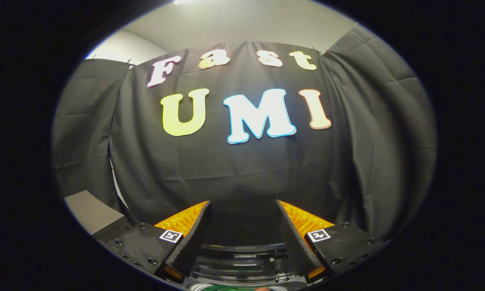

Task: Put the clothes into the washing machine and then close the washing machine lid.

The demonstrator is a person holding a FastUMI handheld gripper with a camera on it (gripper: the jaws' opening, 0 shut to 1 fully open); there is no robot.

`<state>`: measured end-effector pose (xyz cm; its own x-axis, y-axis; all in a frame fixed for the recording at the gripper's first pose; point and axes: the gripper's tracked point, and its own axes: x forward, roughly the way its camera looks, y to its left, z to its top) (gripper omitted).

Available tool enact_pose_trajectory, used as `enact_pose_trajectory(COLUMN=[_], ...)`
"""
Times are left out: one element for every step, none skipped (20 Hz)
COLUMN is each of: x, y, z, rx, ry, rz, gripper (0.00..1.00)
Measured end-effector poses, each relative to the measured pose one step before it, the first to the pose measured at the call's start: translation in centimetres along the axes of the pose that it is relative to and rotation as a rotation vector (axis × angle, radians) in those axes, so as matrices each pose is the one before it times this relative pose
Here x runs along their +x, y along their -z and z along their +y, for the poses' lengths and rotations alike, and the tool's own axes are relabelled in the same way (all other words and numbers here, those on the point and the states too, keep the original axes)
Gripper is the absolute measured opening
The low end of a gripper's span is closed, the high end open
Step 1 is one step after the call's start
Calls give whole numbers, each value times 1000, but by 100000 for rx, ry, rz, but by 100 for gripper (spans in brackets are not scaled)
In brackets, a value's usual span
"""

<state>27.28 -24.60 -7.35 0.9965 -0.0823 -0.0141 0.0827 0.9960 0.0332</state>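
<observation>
My claw (242,210) is spread wide, nothing betw. the fingers (194,234), tips pointing at the black cloth wall (242,169) ahead. Each finger carries a small square marker tag (170,236) near its base. Low down betw. the finger bases I see a curved dark rim w/ a glossy see-through panel under it, prob. the washing machine lid (242,262), sitting below me and close in; can't tell if it's up or down from this angle. A tiny bit of green shows at the very bottom under that panel, too small to ID. To my left, beyond the finger mount, a grey flat-topped block (91,210) stands against the cloth. Above the cloth, pale ceiling (234,24).
</observation>
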Motion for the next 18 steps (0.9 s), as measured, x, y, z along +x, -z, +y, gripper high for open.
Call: enact_pose_trajectory(x=[705, 592, 500, 388, 402, 188, 163, 22, 80, -29, 34, -62, -218, 79, -244, -258, -448, -574], y=[227, 280, 346, 377, 549, 463, 553, 602, 579, 505, -284, 287, -284, 322, -176, 122, -40, 83], z=[-8, -77, -100, -86, -43, 74, 130, 109, 84, 69, -163, 188, 151, -56, -104, -69, 109, 14], rx=[-556, -915, -868, -706, -141, 334, 263, 38, -154, -483, -1400, -33, -615, 55, 144, 186, -97, -21], ry=[410, 330, 337, 421, 51, -114, -273, -56, -111, 356, 558, -319, 147, 293, 199, 376, 353, 172], rz=[-45, 140, 167, 919, 1354, 962, 932, 1382, 1388, 1460, -2042, 660, -390, 1007, -649, -35, -606, -596], gripper=[97, 97, 97, 97, 97, 97, 97, 97, 97, 97, 97, 96, 96, 96, 97, 97, 97, 97])
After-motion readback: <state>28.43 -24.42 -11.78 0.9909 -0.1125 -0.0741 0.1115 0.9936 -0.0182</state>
